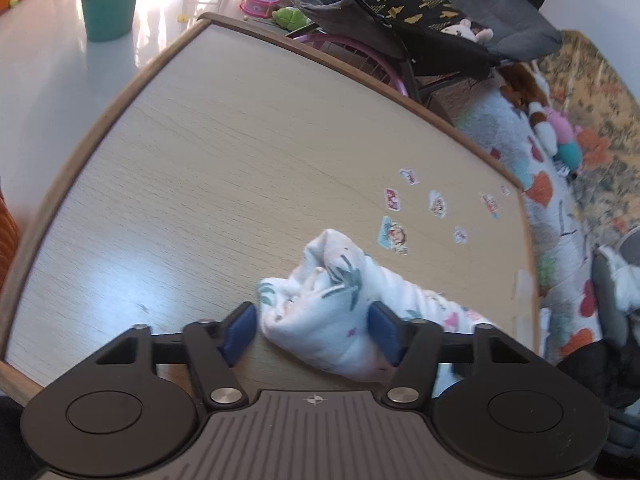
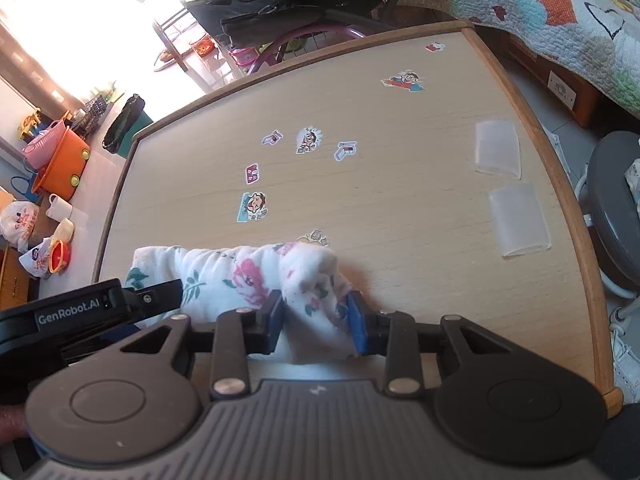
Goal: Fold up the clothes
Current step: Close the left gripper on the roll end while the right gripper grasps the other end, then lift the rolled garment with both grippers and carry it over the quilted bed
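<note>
A white garment with a floral print [image 1: 336, 304] lies bunched in a long roll on the wooden table [image 1: 224, 168]. My left gripper [image 1: 314, 334] is open, its blue pads either side of one end of the roll. In the right wrist view the same garment [image 2: 248, 276] stretches to the left. My right gripper [image 2: 316, 320] is shut on the garment's other end, cloth bunched between its blue pads. The left gripper's body [image 2: 80, 312] shows at the left of that view.
Several stickers [image 2: 308, 140] are stuck on the table top, and two clear plastic pieces [image 2: 516, 216] lie near its right edge. A grey stool [image 2: 616, 208] stands to the right. A teal bin [image 1: 108, 4], a stroller and a quilted bed surround the table.
</note>
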`<action>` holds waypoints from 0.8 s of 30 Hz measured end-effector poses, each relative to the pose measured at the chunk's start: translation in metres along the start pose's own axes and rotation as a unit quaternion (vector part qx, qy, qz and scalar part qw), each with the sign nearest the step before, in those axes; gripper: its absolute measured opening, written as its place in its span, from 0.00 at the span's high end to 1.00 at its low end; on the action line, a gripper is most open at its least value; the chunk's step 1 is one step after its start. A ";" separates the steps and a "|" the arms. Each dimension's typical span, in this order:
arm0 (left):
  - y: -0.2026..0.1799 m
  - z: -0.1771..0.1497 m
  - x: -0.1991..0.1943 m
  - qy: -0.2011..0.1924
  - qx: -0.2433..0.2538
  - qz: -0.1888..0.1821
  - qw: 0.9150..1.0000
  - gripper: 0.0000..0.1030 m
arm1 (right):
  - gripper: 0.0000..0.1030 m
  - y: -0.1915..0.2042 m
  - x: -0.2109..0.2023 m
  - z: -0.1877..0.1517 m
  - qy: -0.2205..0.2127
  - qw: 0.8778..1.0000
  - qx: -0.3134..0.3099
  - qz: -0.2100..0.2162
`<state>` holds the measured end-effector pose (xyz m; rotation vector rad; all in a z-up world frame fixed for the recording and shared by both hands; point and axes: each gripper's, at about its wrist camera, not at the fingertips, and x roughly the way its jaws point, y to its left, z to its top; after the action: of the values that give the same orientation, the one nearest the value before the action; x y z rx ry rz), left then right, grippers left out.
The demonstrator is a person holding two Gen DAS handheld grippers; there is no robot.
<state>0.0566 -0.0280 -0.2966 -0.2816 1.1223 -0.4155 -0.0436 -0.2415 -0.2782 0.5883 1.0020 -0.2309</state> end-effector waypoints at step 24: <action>-0.025 -0.022 -0.053 -0.022 0.044 0.006 0.999 0.64 | 0.79 0.011 -0.050 -0.013 -0.043 0.998 -0.032 -0.014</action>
<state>0.0128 -0.0259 -0.2521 -0.2066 1.0596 -0.4447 -0.0746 -0.2293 -0.2371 0.5015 0.9315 -0.2467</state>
